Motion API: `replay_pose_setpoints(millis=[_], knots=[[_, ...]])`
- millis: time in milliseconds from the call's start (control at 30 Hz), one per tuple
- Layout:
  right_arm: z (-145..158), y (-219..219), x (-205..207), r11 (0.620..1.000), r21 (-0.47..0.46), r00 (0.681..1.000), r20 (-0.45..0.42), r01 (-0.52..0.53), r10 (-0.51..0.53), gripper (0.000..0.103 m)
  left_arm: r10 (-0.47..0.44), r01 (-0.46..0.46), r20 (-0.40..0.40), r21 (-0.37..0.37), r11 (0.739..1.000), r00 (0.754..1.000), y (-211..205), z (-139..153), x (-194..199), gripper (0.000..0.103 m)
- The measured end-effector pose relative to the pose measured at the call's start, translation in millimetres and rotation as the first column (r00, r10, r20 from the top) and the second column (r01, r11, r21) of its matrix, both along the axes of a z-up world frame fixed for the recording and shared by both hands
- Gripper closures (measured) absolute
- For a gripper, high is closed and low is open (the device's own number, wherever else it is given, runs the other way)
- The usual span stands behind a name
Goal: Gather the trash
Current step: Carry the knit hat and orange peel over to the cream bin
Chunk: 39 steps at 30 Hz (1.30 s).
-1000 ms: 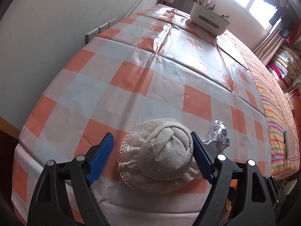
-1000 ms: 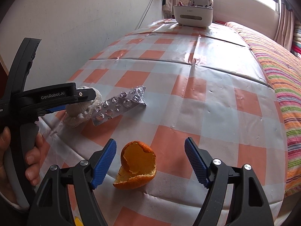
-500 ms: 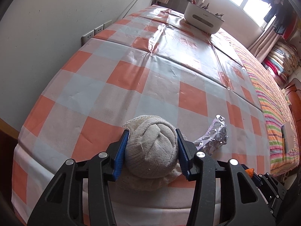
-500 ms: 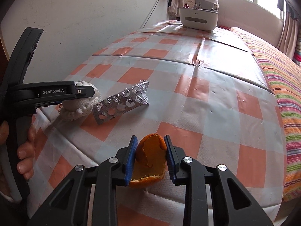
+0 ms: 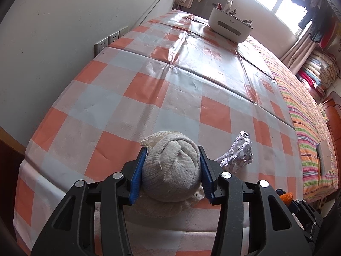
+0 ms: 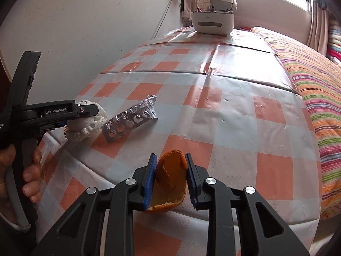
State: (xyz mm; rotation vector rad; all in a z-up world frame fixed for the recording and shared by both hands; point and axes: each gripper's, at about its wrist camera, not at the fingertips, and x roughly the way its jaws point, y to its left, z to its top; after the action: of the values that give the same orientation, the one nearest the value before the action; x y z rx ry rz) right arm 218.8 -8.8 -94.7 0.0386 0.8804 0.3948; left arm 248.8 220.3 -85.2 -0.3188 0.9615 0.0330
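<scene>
My left gripper is shut on a balled-up white sock with a lace cuff, near the table's front edge. The sock also shows in the right wrist view, held in the left gripper. My right gripper is shut on an orange peel, squeezed between the blue pads. An empty silver blister pack lies on the checked tablecloth between the two grippers; it also shows in the left wrist view, just right of the sock.
The orange and white checked tablecloth covers the table. A white organiser box stands at the far end. A wall with sockets runs along the left. A striped bed lies to the right.
Both grippers have closed, the left on the sock and the right on the orange peel. Both items have since been lifted slightly.
</scene>
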Motion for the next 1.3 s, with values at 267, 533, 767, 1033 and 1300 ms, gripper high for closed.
replay_pose_setpoints(millis=[267, 533, 767, 1033, 1300], knots=[[5, -18, -14, 0.999, 0.029, 1.0, 0.007, 0.027, -0.027, 0.077, -0.037, 0.036, 0.051, 0.008, 0.999, 0.998, -17, 17, -15, 0.058], [6, -40, -22, 0.997, 0.043, 0.998, 0.005, 0.059, -0.059, 0.077, -0.078, 0.077, 0.106, 0.013, 0.997, 0.991, -38, 36, -35, 0.058], [14, -59, -31, 0.996, 0.048, 0.996, 0.026, 0.081, -0.083, 0.077, -0.11, 0.111, 0.158, 0.005, 0.994, 0.981, -54, 52, -50, 0.058], [23, -83, -44, 0.992, 0.056, 0.992, 0.052, 0.113, -0.116, 0.077, -0.159, 0.166, 0.212, -0.016, 0.986, 0.964, -81, 71, -64, 0.058], [26, -108, -55, 0.987, 0.063, 0.986, 0.064, 0.148, -0.152, 0.077, -0.209, 0.221, 0.242, -0.02, 0.975, 0.948, -110, 81, -72, 0.058]])
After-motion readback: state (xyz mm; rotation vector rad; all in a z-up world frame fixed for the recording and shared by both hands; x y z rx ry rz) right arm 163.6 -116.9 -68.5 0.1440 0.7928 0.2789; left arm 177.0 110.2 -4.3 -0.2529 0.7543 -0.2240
